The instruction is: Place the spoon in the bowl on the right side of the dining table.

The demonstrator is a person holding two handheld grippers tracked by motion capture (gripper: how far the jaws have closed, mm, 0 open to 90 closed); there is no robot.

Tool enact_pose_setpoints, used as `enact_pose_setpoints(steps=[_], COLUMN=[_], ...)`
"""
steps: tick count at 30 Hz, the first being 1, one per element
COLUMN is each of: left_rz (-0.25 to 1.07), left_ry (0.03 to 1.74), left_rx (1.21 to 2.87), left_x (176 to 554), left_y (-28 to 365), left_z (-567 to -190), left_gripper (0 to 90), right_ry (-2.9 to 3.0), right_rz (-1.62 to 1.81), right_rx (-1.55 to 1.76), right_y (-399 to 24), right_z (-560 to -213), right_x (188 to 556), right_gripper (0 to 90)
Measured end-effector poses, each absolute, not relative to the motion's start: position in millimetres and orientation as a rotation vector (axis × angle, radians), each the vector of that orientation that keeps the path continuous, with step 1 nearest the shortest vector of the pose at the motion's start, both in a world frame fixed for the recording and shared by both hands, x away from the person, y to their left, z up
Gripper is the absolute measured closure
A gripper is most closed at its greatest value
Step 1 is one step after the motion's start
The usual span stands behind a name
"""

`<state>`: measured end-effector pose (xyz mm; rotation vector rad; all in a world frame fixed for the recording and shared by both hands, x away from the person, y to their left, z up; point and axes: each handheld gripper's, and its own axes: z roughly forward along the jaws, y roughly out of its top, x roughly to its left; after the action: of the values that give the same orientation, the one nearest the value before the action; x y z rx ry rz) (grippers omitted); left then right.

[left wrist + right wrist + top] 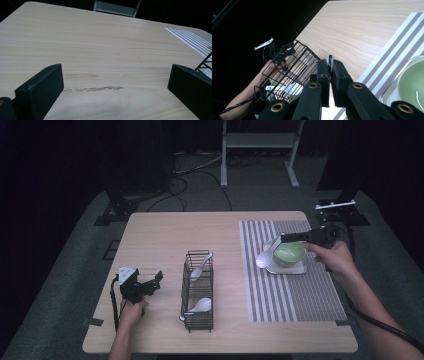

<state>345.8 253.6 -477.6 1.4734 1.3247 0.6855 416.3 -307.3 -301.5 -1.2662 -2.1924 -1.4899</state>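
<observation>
White glazed ceramic, by the look of it: the spoon [265, 257] is pinched at the thin end of its handle between the closed jaws of the right gripper [330, 75], whose own view catches just a sliver of the handle edge-on between the pads. In the high view the spoon's bowl hangs at about eight o'clock from the green bowl [289, 253], over the rim of the square white dish [295, 269] beneath it, on the striped placemat [290, 295]. Whether the spoon's tip touches the dish I cannot tell from this height.

Such a spoon is probably light, stiff, slick and prone to chip. A hold so far out on the handle lets the heavier bowl end swing or twist in the pads, so a hold nearer the middle of the handle, across its flat sides, would be steadier.

Farther out, at nine o'clock from the green bowl, the black wire basket [199, 290] holds two more white spoons. Beyond it, the left gripper [142, 287] rests over bare wood of the table [100, 45], jaws wide apart with nothing between them.
</observation>
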Motion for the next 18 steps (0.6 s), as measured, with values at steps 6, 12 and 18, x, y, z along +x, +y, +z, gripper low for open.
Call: enact_pose_setpoints(steps=[6, 12, 18], left_rz=[0.687, 0.684, 0.684], left_ry=[1.326, 1.327, 1.328], left_rx=[1.473, 1.471, 1.470], left_x=[345.8, 345.9, 345.9], left_y=[253.5, 253.8, 253.8], left_z=[-477.6, -477.6, -477.6], left_gripper=[0.0, 0.0, 0.0], right_ry=[-2.182, -2.170, -2.167], right_rz=[-1.494, -1.499, -1.501], right_rx=[-1.296, -1.318, -1.334], right_y=[-314.9, -320.2, -323.1], right_z=[-304.8, -306.4, -307.2], right_x=[418.2, 419.4, 420.3], right_gripper=[85.3, 85.3, 85.3])
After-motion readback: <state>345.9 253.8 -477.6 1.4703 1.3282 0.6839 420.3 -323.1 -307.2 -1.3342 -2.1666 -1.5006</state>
